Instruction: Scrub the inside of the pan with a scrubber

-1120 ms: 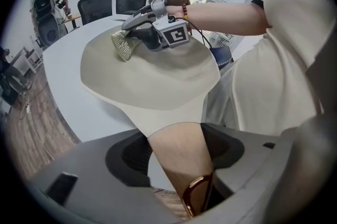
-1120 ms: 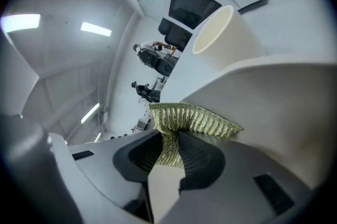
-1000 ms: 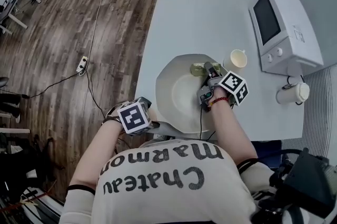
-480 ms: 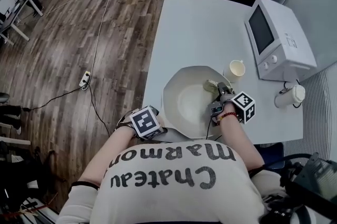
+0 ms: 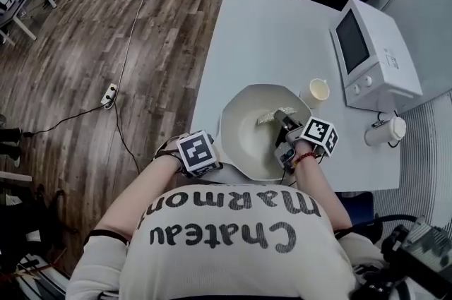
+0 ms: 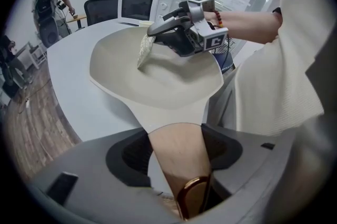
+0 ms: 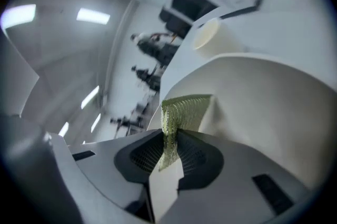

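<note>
the white pan [image 5: 244,140] sits at the near edge of the counter [image 5: 261,37], right in front of the person, with a cup [image 5: 318,90] and a microwave [image 5: 374,51] beyond it. the left gripper [image 6: 175,136] has the pan's wooden handle [image 6: 179,157] between its fingers [image 6: 126,154]. they have just been closing and now sit against both sides of the handle, with a metal ring [image 6: 192,196] showing at its end. the right gripper [image 7: 171,136] pinches a thin green scrubber [image 7: 187,109] by one edge, its fingers pressed together on the mesh. the free part of the pad hangs inside the pan on its far side, touching the wall or very nearly.

i'd judge the pan rigid and fairly light, smooth and probably slick inside, so it will skate on the counter unless the handle is held firm. the handle looks to taper, so a hold nearer the bowl should slip less. the scrubber looks soft and floppy. held by its edge it will likely fold under pressure, and a deeper bite would let it push harder.
</note>
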Available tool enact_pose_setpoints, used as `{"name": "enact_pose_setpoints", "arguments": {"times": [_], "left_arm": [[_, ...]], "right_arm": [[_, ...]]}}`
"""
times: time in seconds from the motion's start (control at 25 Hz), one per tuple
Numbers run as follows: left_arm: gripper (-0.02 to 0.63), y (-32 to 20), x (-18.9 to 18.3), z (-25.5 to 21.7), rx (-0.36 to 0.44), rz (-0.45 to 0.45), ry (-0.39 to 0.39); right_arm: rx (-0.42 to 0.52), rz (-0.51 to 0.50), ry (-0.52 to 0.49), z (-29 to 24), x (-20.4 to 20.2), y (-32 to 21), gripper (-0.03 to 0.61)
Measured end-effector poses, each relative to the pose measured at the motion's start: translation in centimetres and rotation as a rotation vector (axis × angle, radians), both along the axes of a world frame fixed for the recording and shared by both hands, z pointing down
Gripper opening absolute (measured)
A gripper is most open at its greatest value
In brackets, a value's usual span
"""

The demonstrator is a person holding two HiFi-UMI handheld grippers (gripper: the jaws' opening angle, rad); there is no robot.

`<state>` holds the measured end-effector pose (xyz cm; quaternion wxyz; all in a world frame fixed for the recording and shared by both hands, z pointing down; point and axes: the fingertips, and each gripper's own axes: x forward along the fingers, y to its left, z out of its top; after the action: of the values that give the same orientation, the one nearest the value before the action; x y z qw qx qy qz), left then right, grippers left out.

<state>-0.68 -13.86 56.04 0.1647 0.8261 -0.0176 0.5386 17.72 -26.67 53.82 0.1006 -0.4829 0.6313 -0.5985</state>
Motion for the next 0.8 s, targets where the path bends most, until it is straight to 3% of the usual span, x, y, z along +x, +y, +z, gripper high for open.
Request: {"name": "enact_pose_setpoints", "arguments": {"times": [0.16, 0.24, 0.28, 0.44, 0.8], "left_arm": [[0.275, 0.0, -0.3, -0.1, 0.006, 0.014, -0.006], [0.276, -0.1, -0.3, -0.1, 0.010, 0.020, -0.007], [0.276, -0.1, -0.3, -0.1, 0.011, 0.022, -0.006], [0.275, -0.2, -0.2, 0.0, 0.012, 0.030, -0.007], [0.276, -0.3, -0.2, -0.1, 0.029, 0.046, -0.011]], "right_arm": [[0.151, -0.638, 0.260, -1.7, -9.4, 3.4, 0.074], [0.210, -0.854, 0.306, -1.7, -12.7, 5.1, 0.074], [0.232, -0.914, 0.315, -1.6, -13.9, 5.6, 0.074], [0.240, -0.951, 0.271, -0.8, -16.7, 6.0, 0.075], [0.162, -0.769, 0.208, 1.4, -17.4, 4.3, 0.075]]}}
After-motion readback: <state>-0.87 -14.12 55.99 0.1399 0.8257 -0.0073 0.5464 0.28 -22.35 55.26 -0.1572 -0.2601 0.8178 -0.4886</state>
